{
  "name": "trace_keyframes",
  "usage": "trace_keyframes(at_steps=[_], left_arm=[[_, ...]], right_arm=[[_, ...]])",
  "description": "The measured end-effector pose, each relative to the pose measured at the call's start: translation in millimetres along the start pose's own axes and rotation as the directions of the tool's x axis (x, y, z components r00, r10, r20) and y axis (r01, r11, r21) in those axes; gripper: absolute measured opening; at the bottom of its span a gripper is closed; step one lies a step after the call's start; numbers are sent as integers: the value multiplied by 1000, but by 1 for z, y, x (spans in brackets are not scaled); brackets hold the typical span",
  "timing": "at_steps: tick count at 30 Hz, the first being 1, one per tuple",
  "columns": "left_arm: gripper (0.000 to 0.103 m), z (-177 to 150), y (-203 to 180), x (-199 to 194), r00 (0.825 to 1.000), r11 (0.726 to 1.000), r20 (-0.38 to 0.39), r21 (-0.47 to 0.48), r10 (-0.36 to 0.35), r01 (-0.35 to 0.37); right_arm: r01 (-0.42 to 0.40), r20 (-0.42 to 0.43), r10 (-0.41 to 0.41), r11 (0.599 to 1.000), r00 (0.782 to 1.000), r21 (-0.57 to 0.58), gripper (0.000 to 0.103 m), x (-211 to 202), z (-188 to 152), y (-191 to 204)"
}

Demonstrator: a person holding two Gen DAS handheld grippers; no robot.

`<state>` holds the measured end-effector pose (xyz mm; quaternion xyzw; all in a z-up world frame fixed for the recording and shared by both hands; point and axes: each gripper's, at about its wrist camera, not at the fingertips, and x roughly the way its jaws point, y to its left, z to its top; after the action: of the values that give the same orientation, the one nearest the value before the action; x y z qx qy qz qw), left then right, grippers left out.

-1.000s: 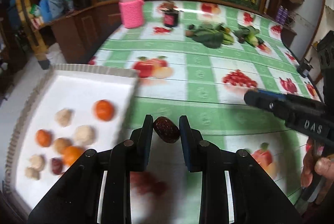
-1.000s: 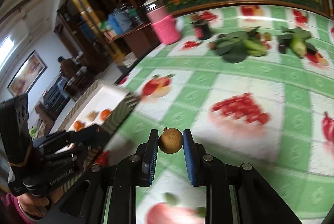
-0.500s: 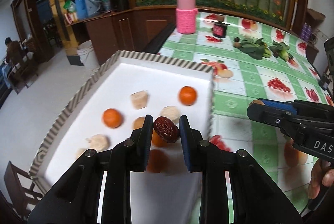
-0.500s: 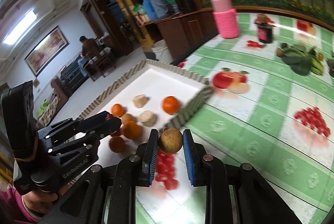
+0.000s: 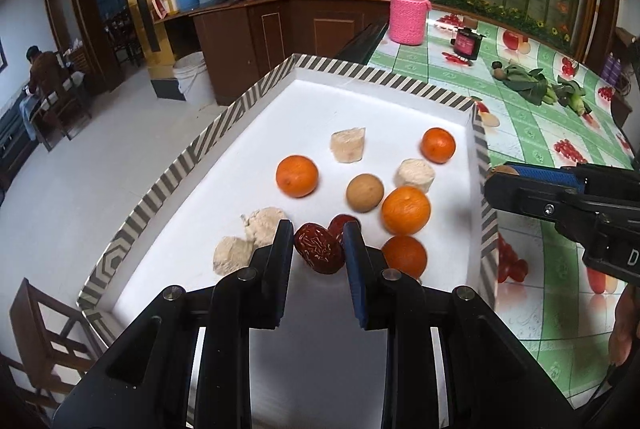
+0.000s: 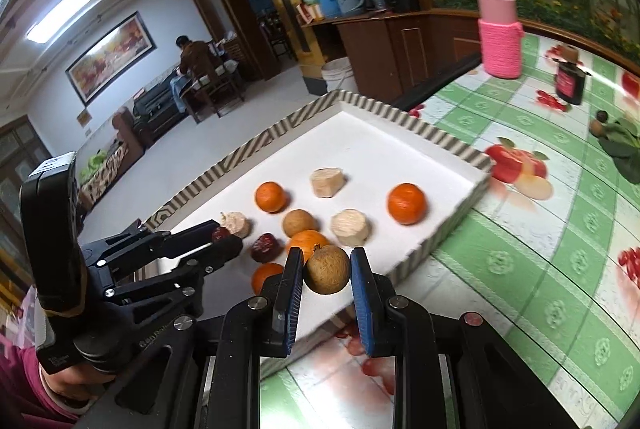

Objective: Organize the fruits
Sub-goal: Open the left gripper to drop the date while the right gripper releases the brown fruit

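A white tray with a striped rim sits at the table's left edge and holds several oranges, pale fruit pieces, a brown longan and a red date. My left gripper is shut on a wrinkled red date just above the tray's near part. My right gripper is shut on a brown longan over the tray's near right corner. It also shows in the left wrist view.
A green fruit-print tablecloth covers the table. A pink-sleeved jar, a small dark jar and leafy vegetables stand at the far side. The floor drops away left of the tray.
Both grippers have moved left from over the tablecloth to over the tray, each still holding its fruit. The tray's fruit now lies close under the left gripper.
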<state>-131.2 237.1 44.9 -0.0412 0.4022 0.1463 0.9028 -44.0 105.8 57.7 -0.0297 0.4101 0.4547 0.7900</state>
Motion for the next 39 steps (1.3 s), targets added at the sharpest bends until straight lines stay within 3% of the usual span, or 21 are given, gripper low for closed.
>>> trace_keyframes(at_steps=[9,23,39], left_arm=[[25,-6,4,8,1000,1000,-21,-8,1,-1],[25,-9,7,11,999,1000,-44,-6,-2,2],[26,-8,6,15,997,1000,-79,-20,20,-22]], right_arm=[[1,-41,-3,999,999,-51,23,14,1,14],[133,-72,-141,986,987,-103,23,41,20,0],[119,-117,-129,989,985,-89,26,47,11,1]])
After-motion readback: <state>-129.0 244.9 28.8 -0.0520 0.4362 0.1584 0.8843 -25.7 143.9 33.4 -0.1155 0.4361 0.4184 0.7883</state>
